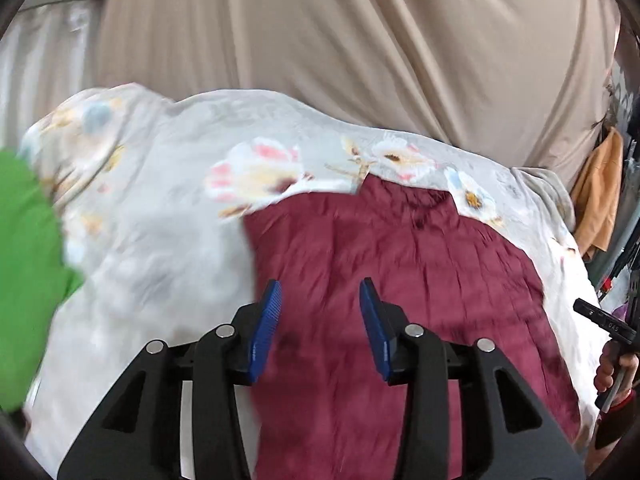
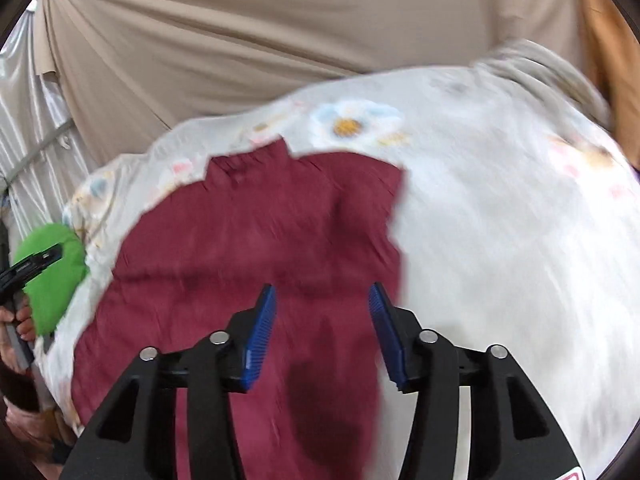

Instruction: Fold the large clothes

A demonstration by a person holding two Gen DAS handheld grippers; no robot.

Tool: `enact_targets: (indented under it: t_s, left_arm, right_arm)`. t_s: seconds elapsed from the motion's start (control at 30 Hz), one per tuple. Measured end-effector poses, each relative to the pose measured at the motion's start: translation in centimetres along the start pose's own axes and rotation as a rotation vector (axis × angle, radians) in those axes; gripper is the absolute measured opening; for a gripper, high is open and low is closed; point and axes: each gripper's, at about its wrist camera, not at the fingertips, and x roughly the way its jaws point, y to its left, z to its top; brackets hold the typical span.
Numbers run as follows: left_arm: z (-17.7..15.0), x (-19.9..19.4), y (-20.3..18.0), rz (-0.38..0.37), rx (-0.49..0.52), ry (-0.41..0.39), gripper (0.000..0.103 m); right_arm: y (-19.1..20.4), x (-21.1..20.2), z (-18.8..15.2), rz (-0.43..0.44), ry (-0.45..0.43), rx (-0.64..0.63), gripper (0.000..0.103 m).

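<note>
The maroon garment (image 1: 400, 272) lies spread flat on a floral sheet (image 1: 160, 216) that covers the surface beneath it; whether that surface is a bed or a tabletop cannot be told. In the left wrist view the garment fills the middle and right of the sheet, its far edge notched where a collar-like fold sits near the sheet's flower print. In the right wrist view the same garment (image 2: 248, 240) spreads across the middle and left, with its right edge running down toward the camera and bare sheet (image 2: 500, 240) beyond it.

The left gripper (image 1: 319, 308) hovers over the near part of the garment with its blue pads (image 1: 266, 328) set wide apart and nothing between them. The right gripper (image 2: 322, 312) is likewise spread wide over the garment's near right portion, its blue pads (image 2: 260, 332) holding nothing. Both views are smeared by motion blur, so fine creases are hard to read.

A green cloth (image 1: 28, 272) lies at the left edge of the sheet, also seen in the right wrist view (image 2: 52, 276). A beige curtain (image 1: 340, 40) hangs behind the sheet, and an orange cloth (image 1: 600, 192) hangs at the far right. The person's right hand (image 1: 616, 368) grips a handle at the right edge of the left view.
</note>
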Motion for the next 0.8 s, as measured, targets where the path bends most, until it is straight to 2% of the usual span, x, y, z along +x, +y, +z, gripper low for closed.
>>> enact_targets:
  t_s: [0.07, 0.13, 0.17, 0.23, 0.27, 0.3, 0.33, 0.4, 0.47, 0.53, 0.57, 0.6, 0.73, 0.8]
  left_arm:
    - [1.9, 5.1, -0.9, 0.028, -0.002, 0.018, 0.039]
    - [2.1, 9.0, -1.5, 0.048, -0.002, 0.055, 0.039]
    - [2.3, 11.8, -1.3, 0.066, -0.012, 0.092, 0.039]
    - [1.4, 14.9, -0.3, 0.084, -0.054, 0.136, 0.039]
    - [1.0, 16.0, 0.4, 0.089, -0.070, 0.152, 0.037]
    - [0.5, 17.0, 1.0, 0.099, -0.082, 0.161, 0.031]
    - [-0.1, 17.5, 1.5, 0.100, -0.083, 0.159, 0.025]
    - [-1.2, 17.7, 2.2, 0.102, -0.076, 0.149, 0.016]
    - [-2.0, 17.7, 2.9, 0.086, -0.080, 0.144, 0.008]
    - [-2.6, 17.8, 3.3, 0.064, -0.090, 0.137, 0.005]
    - [-2.8, 17.8, 3.3, 0.059, -0.088, 0.127, 0.005]
    - [-2.9, 17.9, 3.2, 0.064, -0.082, 0.124, 0.005]
    - [-2.4, 17.4, 2.8, 0.102, -0.055, 0.139, 0.005]
    - [-1.5, 16.0, 2.1, 0.130, -0.008, 0.125, 0.005]
  right_arm:
    - [0.0, 4.1, 1.9, 0.023, 0.031, 0.041, 0.049]
    - [-0.5, 8.6, 3.1, 0.019, 0.092, 0.101, 0.049]
    - [-0.4, 10.3, 3.3, 0.013, 0.112, 0.115, 0.049]
    - [-0.4, 12.5, 3.5, 0.006, 0.146, 0.122, 0.046]
    - [-0.3, 13.0, 3.6, 0.022, 0.150, 0.114, 0.025]
    - [-0.1, 13.0, 3.4, 0.046, 0.144, 0.105, 0.004]
    - [0.4, 12.6, 3.0, 0.069, 0.122, 0.103, 0.004]
    - [0.2, 10.0, 3.1, 0.109, 0.013, 0.106, 0.003]
    - [-0.1, 8.5, 3.0, 0.097, -0.025, 0.098, 0.003]
    - [-0.5, 10.2, 2.3, 0.032, 0.052, 0.077, 0.002]
    - [-0.9, 12.3, 1.4, -0.010, 0.131, 0.068, 0.001]
    - [-1.1, 13.7, 0.7, -0.005, 0.172, 0.058, 0.000]
    - [0.3, 13.0, 1.6, -0.083, 0.195, -0.010, 0.002]
    - [0.6, 11.5, 2.5, -0.120, 0.202, -0.015, 0.006]
